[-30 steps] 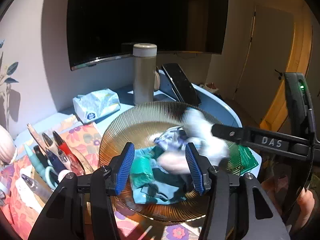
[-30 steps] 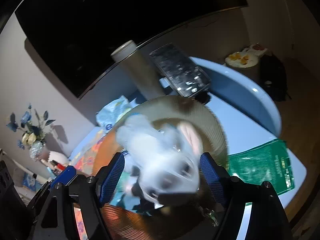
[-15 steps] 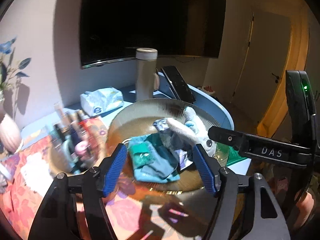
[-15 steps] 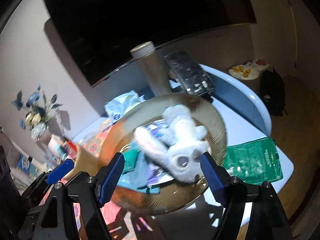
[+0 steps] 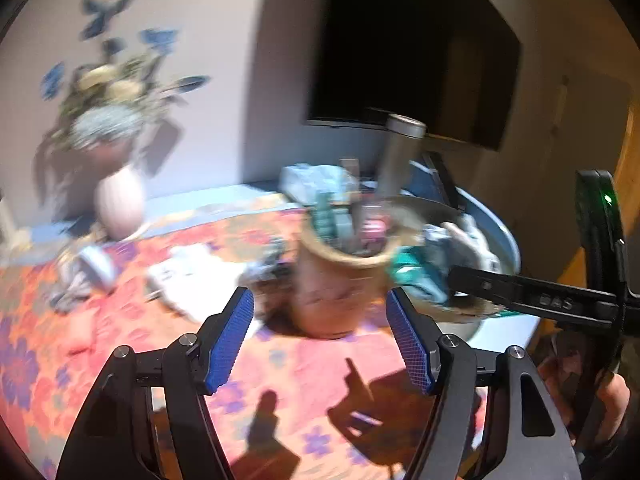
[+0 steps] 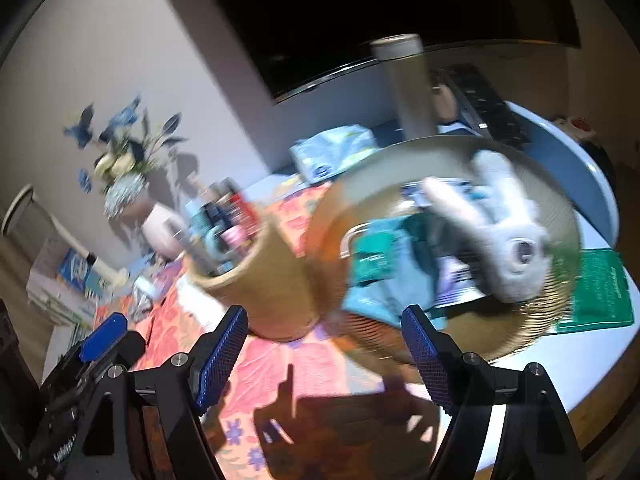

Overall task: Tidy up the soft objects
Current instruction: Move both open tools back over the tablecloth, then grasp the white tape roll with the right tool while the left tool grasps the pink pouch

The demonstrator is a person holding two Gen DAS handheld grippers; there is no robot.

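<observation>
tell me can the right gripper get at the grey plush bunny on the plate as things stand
Probably yes. The right gripper is open and empty, and the bunny lies on top of the pile on the plate, with nothing over it.

A tan holder crammed with small items stands on a floral cloth. Behind it: a pale vase of flowers, a tissue pack, a tall cylindrical flask and a dark screen.
</observation>
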